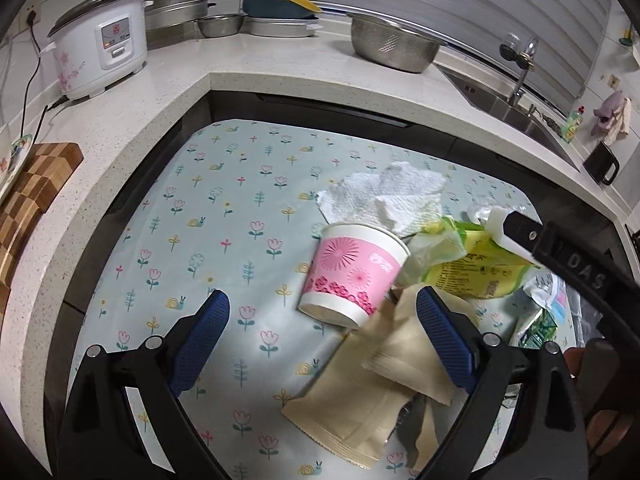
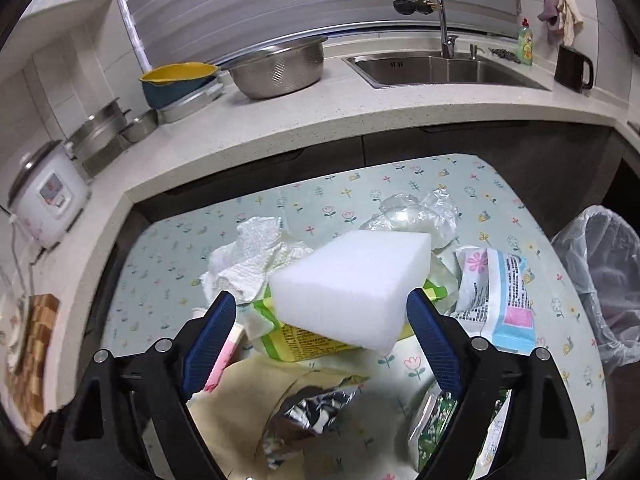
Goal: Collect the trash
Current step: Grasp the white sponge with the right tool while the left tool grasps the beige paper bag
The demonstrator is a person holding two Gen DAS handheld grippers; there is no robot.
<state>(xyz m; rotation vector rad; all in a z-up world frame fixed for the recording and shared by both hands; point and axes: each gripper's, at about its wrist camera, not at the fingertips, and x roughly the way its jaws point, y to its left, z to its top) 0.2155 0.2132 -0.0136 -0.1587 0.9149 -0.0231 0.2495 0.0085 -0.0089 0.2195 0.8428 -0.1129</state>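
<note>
A pile of trash lies on the flower-patterned table [image 1: 224, 216]. My left gripper [image 1: 322, 312] is open and empty above it, with a pink paper cup [image 1: 352, 272] on its side and beige paper napkins [image 1: 372, 376] just ahead. My right gripper [image 2: 322, 316] is open. A white sponge block [image 2: 352, 288] sits between its fingers, touching the right pad [image 2: 434, 344], with a gap at the left pad. Under it lie a yellow-green wrapper [image 2: 296, 340], crumpled white paper towel [image 2: 256, 260], a blue-pink packet [image 2: 500, 296] and foil wrapper [image 2: 308, 408]. The right gripper also shows in the left wrist view [image 1: 520, 236].
A bin lined with a clear bag [image 2: 600, 280] stands at the table's right edge. The counter [image 1: 172, 80] wraps around the table with a rice cooker [image 1: 100, 52], steel bowls [image 1: 392, 44] and a sink [image 2: 440, 68]. A wooden board [image 1: 36, 184] is at left.
</note>
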